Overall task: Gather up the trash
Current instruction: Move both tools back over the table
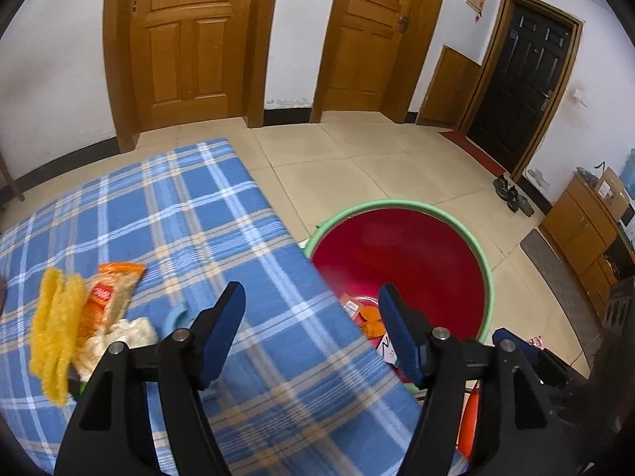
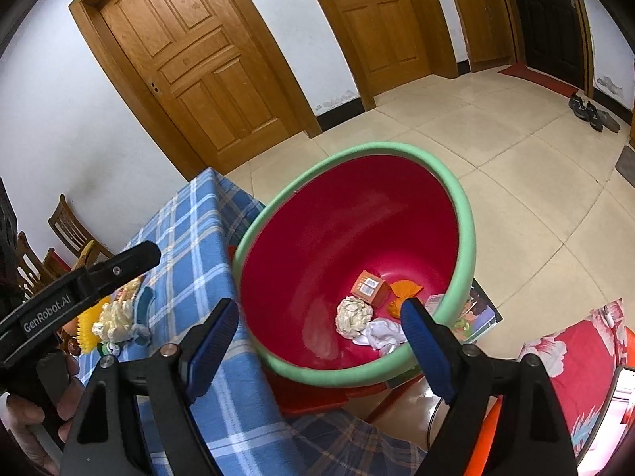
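Both jaws stand apart and empty: your right gripper [image 2: 317,341] hangs over the red basin [image 2: 456,214], where a crumpled paper ball [image 2: 353,314] and a small orange box [image 2: 369,286] already lie. Next, I judge, swing your downward-tilted left gripper [image 1: 313,333] left across the plaid tablecloth [image 1: 178,214] toward the orange snack wrapper [image 1: 113,291].

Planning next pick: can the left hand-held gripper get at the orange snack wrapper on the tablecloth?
Probably yes. The left hand-held gripper is open and empty, and the orange snack wrapper lies just left of it, its top uncovered.
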Demonstrator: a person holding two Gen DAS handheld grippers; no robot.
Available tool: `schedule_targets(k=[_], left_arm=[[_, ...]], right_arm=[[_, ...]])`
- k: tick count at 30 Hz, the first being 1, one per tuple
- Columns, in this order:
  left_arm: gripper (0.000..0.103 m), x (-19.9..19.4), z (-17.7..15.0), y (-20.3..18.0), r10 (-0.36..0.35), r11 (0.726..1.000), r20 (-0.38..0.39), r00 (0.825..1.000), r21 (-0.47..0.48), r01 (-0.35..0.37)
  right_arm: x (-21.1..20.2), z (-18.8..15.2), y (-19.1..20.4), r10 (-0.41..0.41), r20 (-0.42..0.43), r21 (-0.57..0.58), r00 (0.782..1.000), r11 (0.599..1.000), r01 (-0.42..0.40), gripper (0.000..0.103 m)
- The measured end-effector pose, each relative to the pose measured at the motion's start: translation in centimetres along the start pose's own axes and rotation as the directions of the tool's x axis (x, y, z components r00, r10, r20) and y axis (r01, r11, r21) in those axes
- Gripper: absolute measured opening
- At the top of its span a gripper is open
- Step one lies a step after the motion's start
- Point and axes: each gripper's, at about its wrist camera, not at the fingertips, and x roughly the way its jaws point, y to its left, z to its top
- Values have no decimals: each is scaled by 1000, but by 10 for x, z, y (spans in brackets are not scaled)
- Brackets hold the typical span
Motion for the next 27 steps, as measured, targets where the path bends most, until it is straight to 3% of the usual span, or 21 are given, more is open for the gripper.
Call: schedule_targets(k=[10,19,27], left_arm=[[69,-36,0,42,66,997,53,996,-35,-65],[69,-65,1,100,166,979,87,982,-134,-154],[69,-71,-8,151,235,954,61,970,-204,-218]], right_arm=[[-10,-5,27,35,10,-18,999,999,-35,87],[-7,-14,59,64,1,-59,998,996,-64,88],[-2,-21,83,78,-13,-90,997,993,-79,88]])
